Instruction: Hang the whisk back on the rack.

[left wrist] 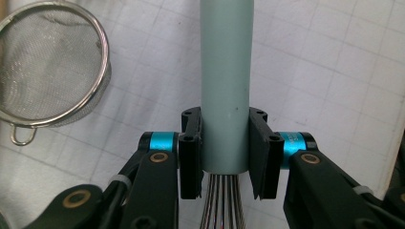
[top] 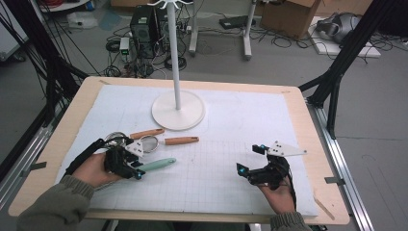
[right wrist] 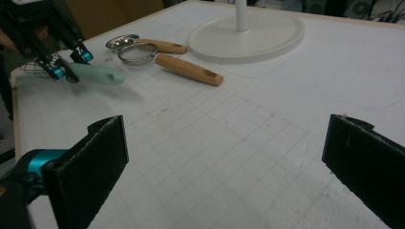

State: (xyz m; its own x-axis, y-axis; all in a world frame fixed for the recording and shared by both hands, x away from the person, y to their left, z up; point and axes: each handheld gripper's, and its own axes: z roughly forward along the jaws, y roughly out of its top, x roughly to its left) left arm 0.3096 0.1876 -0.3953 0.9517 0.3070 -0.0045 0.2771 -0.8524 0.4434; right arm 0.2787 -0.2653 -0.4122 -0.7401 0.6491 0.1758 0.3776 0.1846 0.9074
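My left claw (left wrist: pixel 224 152) is clenched on the whisk's mint-green handle (left wrist: pixel 226 81), pads on either side just above where the wires enter. The handle runs straight out between the jaws; from the high view its long axis points right and slightly far across the counter (top: pixel 308 125). The whisk (top: pixel 156 165) sits at near left, by that hand. My right claw (top: pixel 250 159) is released, jaws wide and holding nothing, well apart at near right. Two wooden-handled strainers (top: pixel 150 143) lie just beyond the whisk; the white stand (top: pixel 178 110) is far centre, so I judge any carry goes far and right.
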